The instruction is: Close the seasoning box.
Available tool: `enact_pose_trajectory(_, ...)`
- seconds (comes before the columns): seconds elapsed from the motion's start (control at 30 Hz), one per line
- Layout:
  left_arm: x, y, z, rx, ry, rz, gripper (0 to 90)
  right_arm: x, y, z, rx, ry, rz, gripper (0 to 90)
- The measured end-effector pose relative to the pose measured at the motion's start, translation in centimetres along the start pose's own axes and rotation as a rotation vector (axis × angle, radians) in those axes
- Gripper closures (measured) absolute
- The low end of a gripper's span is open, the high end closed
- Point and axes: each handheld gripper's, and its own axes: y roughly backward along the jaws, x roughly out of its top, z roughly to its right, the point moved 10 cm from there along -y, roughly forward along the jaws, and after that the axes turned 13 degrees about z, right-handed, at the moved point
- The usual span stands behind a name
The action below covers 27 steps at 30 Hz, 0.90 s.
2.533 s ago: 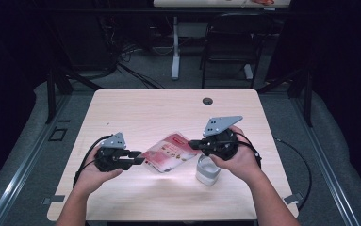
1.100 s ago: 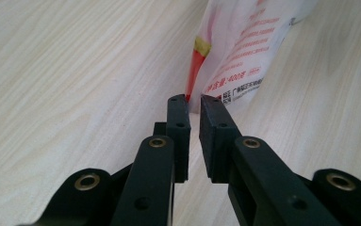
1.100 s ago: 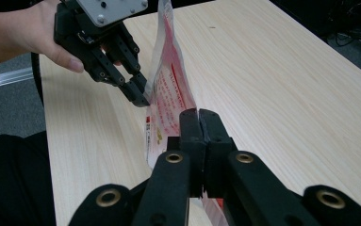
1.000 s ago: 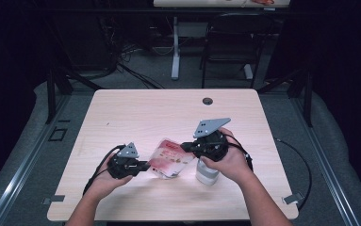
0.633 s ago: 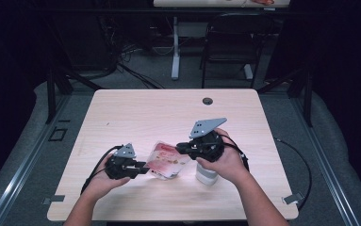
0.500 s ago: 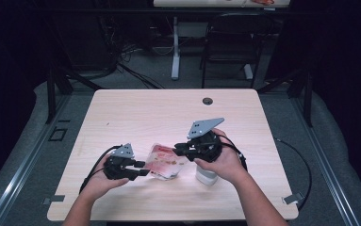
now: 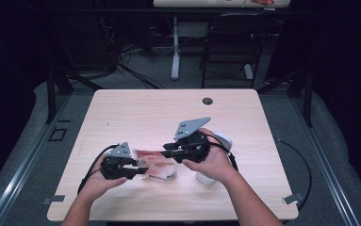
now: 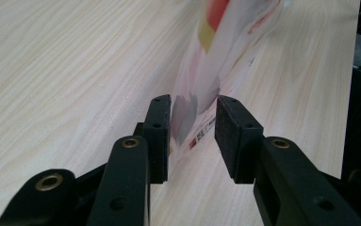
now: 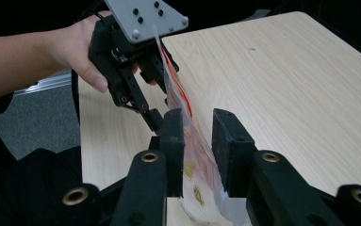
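Got 2 grippers going here, 1 in each hand. My left gripper [image 7: 138, 168] has its jaws parted a fair bit, with the edge of the bag [image 7: 155, 165] sitting in the gap between them; in the left gripper view [image 8: 192, 134] the pads aren't pressing on it, the plastic just hangs between them. My right gripper [image 7: 166, 150] is the same deal from the other end: jaws apart, with the bag's edge [image 9: 194, 165] running between them and lying against the left pad [image 9: 172, 136], so no real pinch that I can see.

Just 1 bag, a clear plastic one with red and yellow print. It's near the front middle of the table [image 7: 135, 113], strung between the 2 grippers, and from the right gripper view it stands on edge, running from my right jaws back to the left gripper [image 9: 143, 66]. I can't make out what's inside it.

There's also 1 white container [image 7: 216, 160] just past my right hand [image 7: 213, 162], mostly hidden behind it, contents not visible.

The table is light wood with 1 dark round hole [image 7: 208, 100] near the far edge. Grey carpet around it, 1 black chair [image 7: 227, 44] and a white table leg [image 7: 175, 47] behind, and the room is pretty dark.
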Motion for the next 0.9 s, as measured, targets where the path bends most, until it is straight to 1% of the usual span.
enact_pose_trajectory(0.07,-0.1,0.1,-0.1,-0.001,0.007,-0.002,66.5,0.4,-0.2,-0.2,0.01,-0.001,0.009,73.7)
enact_pose_trajectory(0.1,-0.2,0.1,-0.1,0.002,0.009,0.001,66.2,0.6,-0.2,-0.3,0.009,-0.001,0.013,72.6)
enact_pose_trajectory(0.2,-0.1,0.2,-0.1,-0.006,0.022,0.012,64.2,1.2,0.0,-0.4,0.005,-0.004,0.037,69.9)
enact_pose_trajectory(0.33,0.1,0.4,-0.2,-0.003,0.037,0.028,59.1,2.4,0.7,-0.4,-0.01,-0.015,0.095,66.0)
enact_pose_trajectory(0.43,-0.1,0.5,-0.5,0.001,0.054,0.024,55.6,3.0,1.3,-0.4,-0.038,-0.003,0.118,62.9)
enact_pose_trajectory(0.47,-0.2,0.7,-0.5,-0.001,0.051,0.019,55.2,3.1,1.6,-0.3,-0.046,0.0,0.121,61.9)
enact_pose_trajectory(0.53,-0.1,0.8,-0.6,-0.001,0.058,0.027,54.1,3.3,2.3,0.0,-0.075,0.005,0.136,60.8)
enact_pose_trajectory(0.6,-0.1,1.0,-0.6,-0.002,0.053,0.027,53.1,3.4,3.0,0.3,-0.088,0.002,0.15,60.0)
enact_pose_trajectory(0.63,-0.1,1.0,-0.7,0.001,0.054,0.026,52.9,3.5,3.5,0.5,-0.105,0.004,0.165,58.9)
enact_pose_trajectory(0.67,-0.1,1.1,-0.7,0.002,0.055,0.028,52.3,3.5,3.8,0.7,-0.12,0.01,0.17,58.2)
enact_pose_trajectory(0.7,-0.1,1.2,-0.7,0.003,0.054,0.028,51.5,3.4,4.4,1.0,-0.144,0.011,0.176,58.1)
enact_pose_trajectory(0.73,-0.1,1.3,-0.7,0.007,0.053,0.027,51.0,3.3,4.8,1.2,-0.155,0.01,0.177,57.4)
enact_pose_trajectory(0.8,-0.1,1.5,-0.8,0.01,0.058,0.035,50.9,2.9,5.7,1.7,-0.177,-0.01,0.195,55.2)
enact_pose_trajectory(0.83,0.0,1.6,-0.9,0.011,0.057,0.036,50.8,2.4,6.3,2.1,-0.201,-0.013,0.198,54.2)
enact_pose_trajectory(0.9,0.1,1.9,-0.9,0.013,0.058,0.043,50.7,1.7,7.0,2.8,-0.228,-0.024,0.198,53.1)
